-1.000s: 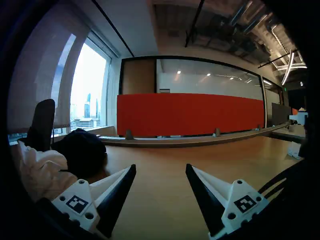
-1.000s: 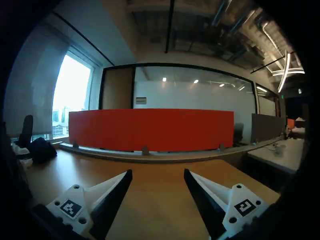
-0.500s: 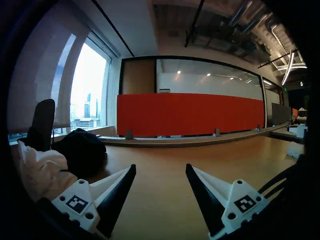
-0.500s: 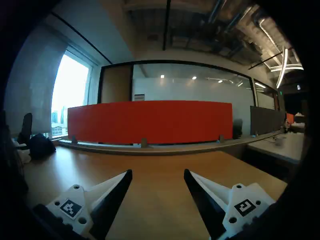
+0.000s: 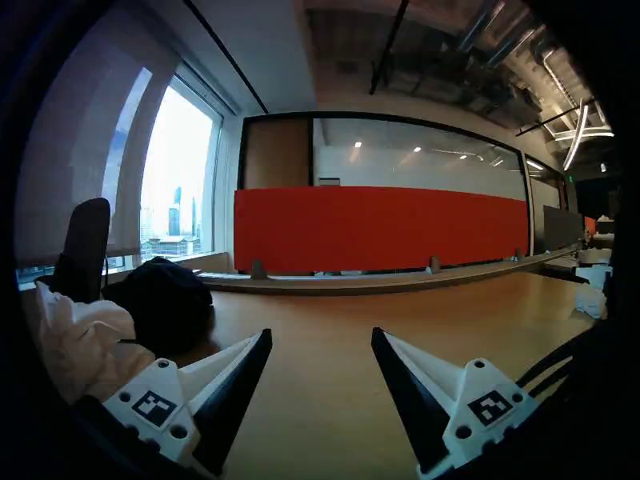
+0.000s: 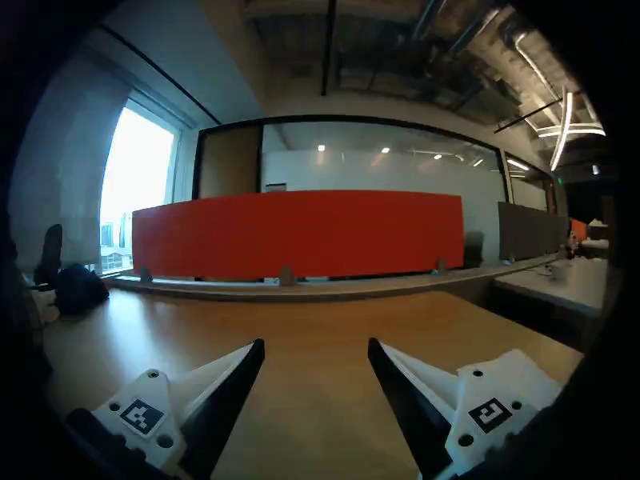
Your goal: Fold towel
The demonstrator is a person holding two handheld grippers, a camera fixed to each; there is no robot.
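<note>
Our left claw (image 5: 321, 331) stands open, nothing between its fingers, low over the wooden worktop (image 5: 464, 308); our right claw (image 6: 315, 342) gapes likewise; we see a pale crumpled cloth (image 5: 80, 340), seemingly the towel, far left, touching a black bag (image 5: 164, 304).

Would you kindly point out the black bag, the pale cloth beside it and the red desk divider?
black bag (image 5: 164, 298): left gripper view, middle of its rounded body.
pale cloth (image 5: 80, 340): left gripper view, its crumpled front folds.
red desk divider (image 5: 376, 228): left gripper view, centre of the panel.
</note>
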